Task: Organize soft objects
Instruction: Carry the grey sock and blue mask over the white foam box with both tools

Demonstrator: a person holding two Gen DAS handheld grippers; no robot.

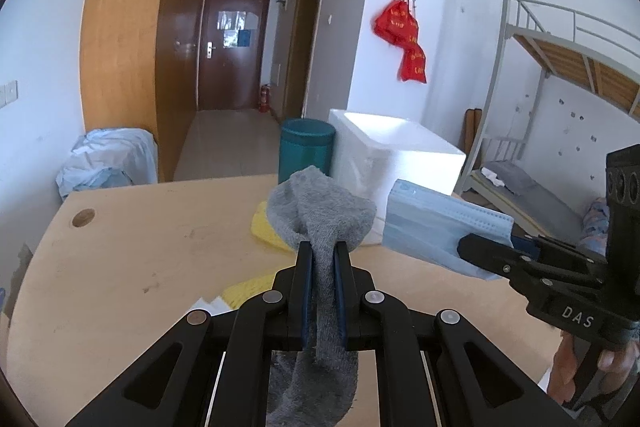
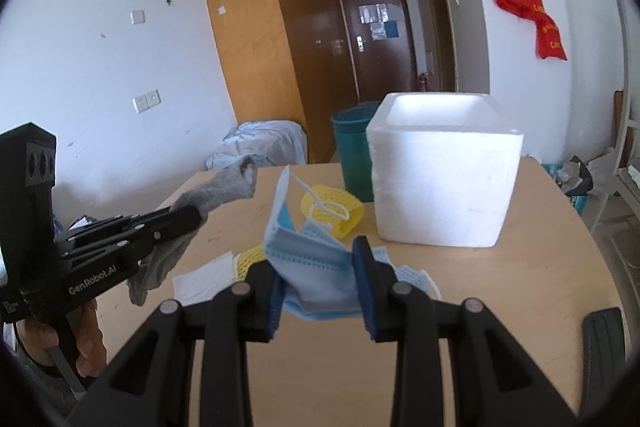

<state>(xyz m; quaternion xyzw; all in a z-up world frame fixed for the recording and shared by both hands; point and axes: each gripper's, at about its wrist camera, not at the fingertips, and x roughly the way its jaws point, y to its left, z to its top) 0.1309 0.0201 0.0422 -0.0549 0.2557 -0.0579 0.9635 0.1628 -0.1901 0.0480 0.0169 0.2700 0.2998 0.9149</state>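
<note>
My left gripper [image 1: 323, 247] is shut on a grey sock [image 1: 320, 215] and holds it above the wooden table [image 1: 140, 251]. It also shows in the right wrist view [image 2: 192, 217], with the sock [image 2: 224, 187] hanging from it. My right gripper [image 2: 316, 255] holds a light blue face mask [image 2: 308, 259] between its fingers, raised above the table; the jaws stand fairly wide with the mask spanning them. In the left wrist view the right gripper [image 1: 472, 247] grips the mask [image 1: 436, 231]. A white foam box [image 2: 444, 179] stands open at the table's back right.
Yellow foam nets [image 2: 332, 211] and more blue masks [image 2: 412, 275] lie on the table beside white paper [image 2: 204, 279]. A teal bin [image 2: 352, 147] stands behind the foam box. A bunk bed [image 1: 560, 67] is at the right, bundled blue cloth [image 1: 108, 159] at the left wall.
</note>
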